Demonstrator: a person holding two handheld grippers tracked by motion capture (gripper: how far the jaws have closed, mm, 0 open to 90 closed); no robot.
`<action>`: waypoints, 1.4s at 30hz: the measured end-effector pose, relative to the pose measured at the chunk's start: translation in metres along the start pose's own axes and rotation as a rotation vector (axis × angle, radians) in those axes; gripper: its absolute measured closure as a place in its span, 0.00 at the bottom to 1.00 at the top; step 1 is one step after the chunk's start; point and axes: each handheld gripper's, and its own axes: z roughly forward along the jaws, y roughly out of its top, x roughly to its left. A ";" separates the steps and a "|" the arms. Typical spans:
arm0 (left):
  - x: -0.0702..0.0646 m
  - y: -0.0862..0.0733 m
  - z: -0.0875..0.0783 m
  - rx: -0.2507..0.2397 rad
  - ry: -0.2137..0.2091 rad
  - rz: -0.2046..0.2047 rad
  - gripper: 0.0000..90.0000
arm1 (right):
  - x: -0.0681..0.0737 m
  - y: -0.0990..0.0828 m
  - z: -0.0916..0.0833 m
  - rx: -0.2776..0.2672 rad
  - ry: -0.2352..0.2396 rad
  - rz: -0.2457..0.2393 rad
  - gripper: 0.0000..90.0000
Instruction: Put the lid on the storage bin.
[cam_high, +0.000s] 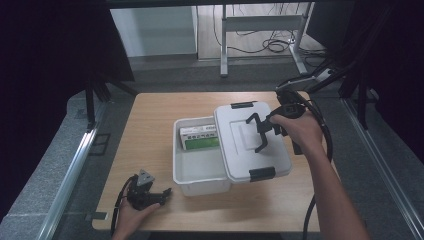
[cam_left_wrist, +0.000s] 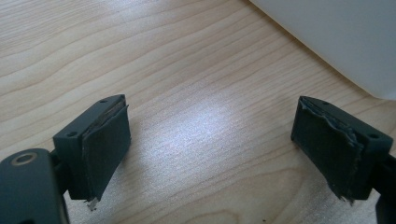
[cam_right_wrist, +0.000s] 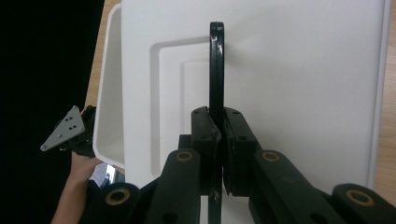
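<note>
A white plastic box stands mid-table with a green and white packet inside at its far end. Its white lid lies shifted to the right, covering only the box's right part. My right gripper is shut on the lid's thin black handle. In the right gripper view the handle rises upright between my closed pads over the lid. My left gripper rests on the wooden table at the front left, jaws open over bare wood.
Black latches sit at the lid's near end and far end. The box's corner lies just beyond my left gripper. A desk frame and cables stand behind the table. Metal rails run along both sides.
</note>
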 end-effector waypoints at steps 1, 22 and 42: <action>0.000 0.000 0.000 -0.002 0.000 -0.003 0.13 | 0.002 0.001 0.001 0.002 0.003 -0.002 0.94; 0.000 0.000 0.001 -0.004 0.000 0.000 0.13 | 0.043 0.011 0.031 0.044 0.014 -0.034 0.94; 0.000 0.001 0.002 -0.004 -0.004 0.004 0.13 | 0.074 0.017 0.061 0.075 0.031 -0.023 0.94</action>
